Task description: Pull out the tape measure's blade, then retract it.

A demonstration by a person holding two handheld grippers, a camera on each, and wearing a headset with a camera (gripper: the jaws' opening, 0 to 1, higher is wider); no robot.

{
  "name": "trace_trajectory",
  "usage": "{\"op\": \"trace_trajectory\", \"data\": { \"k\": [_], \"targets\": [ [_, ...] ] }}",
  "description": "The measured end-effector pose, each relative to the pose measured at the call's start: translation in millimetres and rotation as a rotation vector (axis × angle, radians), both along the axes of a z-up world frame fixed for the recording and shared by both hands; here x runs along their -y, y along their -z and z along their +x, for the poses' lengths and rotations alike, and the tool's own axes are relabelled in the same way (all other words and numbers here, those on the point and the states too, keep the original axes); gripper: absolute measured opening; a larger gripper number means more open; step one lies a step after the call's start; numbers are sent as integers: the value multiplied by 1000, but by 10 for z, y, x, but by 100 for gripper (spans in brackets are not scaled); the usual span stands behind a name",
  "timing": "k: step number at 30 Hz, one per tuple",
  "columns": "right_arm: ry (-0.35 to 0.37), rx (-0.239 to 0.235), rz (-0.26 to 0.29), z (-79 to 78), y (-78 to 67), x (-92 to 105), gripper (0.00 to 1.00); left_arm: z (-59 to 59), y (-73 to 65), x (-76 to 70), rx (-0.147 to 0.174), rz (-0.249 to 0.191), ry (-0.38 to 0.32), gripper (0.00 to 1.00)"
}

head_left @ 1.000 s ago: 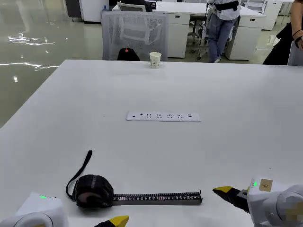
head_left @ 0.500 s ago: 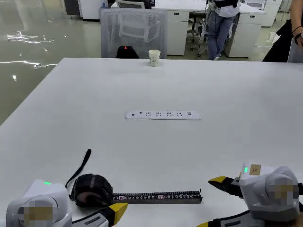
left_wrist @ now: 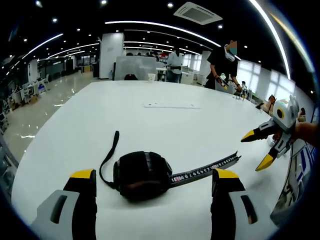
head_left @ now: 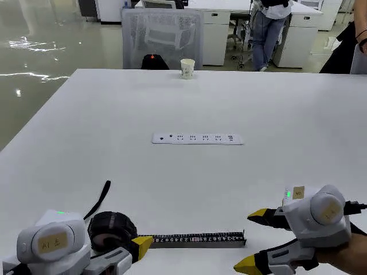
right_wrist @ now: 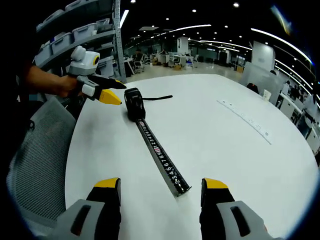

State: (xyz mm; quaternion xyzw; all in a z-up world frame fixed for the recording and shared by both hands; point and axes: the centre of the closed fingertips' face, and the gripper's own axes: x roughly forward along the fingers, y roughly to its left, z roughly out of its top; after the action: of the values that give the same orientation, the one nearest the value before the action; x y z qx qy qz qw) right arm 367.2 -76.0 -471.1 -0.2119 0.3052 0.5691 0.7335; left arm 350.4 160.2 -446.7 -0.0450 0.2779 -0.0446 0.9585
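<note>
The tape measure [head_left: 112, 230] is lying at the near left of the counter [head_left: 229, 103], its blade [head_left: 195, 238] stretching out to the right. The left tool [left_wrist: 154, 176] is gaping wide and gripping nothing, with the tape measure sitting just ahead between its jaws, seemingly untouched. The right tool [head_left: 248, 239] is also standing wide open and empty, hovering just right of the blade's end.

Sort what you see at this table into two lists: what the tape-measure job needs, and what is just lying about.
Job: tape measure, its pulled-out blade, left gripper, right gripper.
Lying about: power strip, paper cup.
</note>
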Motion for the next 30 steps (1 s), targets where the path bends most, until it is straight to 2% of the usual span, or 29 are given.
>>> {"op": "trace_trajectory", "data": {
  "k": [8,25,30],
  "targets": [
    [-37,-6,-32,48,85,17,53,58,56,-49,-20,-8,-35,86],
    [-108,29,-89,180,254,75,28,139,216,-144,-65,-8,-99,75],
    [-117,34,-104,214,316,93,25,164,239,-159,-72,-10,-108,73]
  ]
}}
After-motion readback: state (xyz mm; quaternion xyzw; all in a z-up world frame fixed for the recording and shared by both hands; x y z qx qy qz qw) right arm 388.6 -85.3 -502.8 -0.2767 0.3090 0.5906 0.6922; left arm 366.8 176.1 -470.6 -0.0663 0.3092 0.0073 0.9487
